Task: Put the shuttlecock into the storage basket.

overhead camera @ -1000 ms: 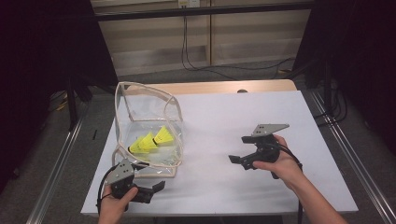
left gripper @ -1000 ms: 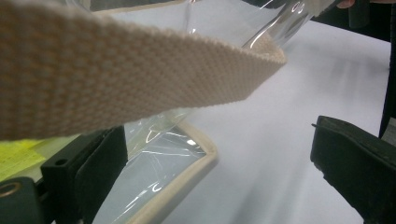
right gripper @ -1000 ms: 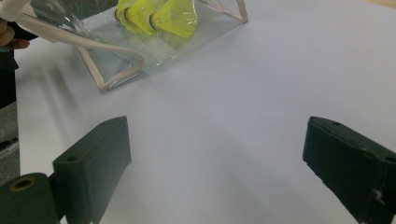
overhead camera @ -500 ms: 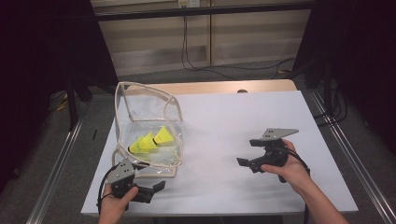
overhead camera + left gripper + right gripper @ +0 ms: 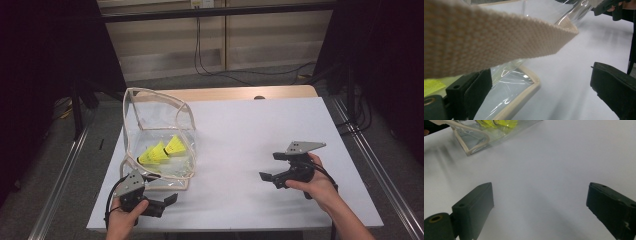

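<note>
Covering wooden table [image 5: 235, 93], white sheet [image 5: 250, 150]

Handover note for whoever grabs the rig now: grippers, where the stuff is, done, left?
Left gripper: open, low at the near left table edge, right by the clear bag's near corner, holding nothing. The bag's beige strap hangs close in front of its camera.
Right gripper: open, empty, over bare white table, well apart from the bag.
Bag stands open at the left; two yellow shuttlecocks lie inside.
Done: shuttlecocks are in the bag.
Left: probably closing or moving the bag; neither gripper grips it yet.
</note>
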